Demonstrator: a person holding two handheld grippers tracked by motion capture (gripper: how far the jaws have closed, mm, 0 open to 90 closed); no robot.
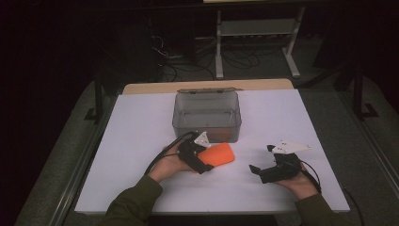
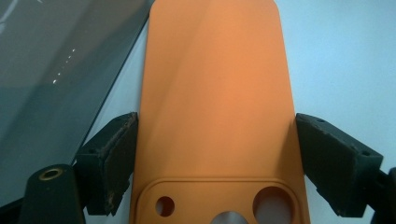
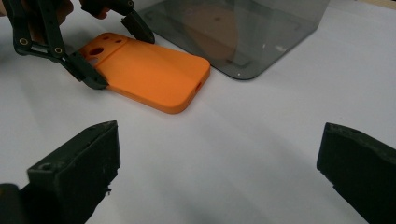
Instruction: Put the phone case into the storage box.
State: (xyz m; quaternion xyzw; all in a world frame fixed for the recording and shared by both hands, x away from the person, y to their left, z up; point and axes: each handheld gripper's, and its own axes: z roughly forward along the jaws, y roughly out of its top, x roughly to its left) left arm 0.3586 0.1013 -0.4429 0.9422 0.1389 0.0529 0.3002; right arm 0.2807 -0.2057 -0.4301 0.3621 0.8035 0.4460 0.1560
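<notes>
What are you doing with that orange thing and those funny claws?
A person at a white table holds a claw-like gripper in each hand. The left gripper has its jaws on both sides of an orange phone case, which lies flat on the table just in front of a grey see-through box. The right gripper is wide open over bare table, holding nothing.

A white table (image 1: 141, 122) carries a smoky, see-through box (image 1: 207, 115) at its far middle (lid open and standing behind it). Beyond the far edge, a pale shelf frame (image 1: 256, 28) stands on the dark floor, with cables (image 1: 188, 59) tangled to its left.
</notes>
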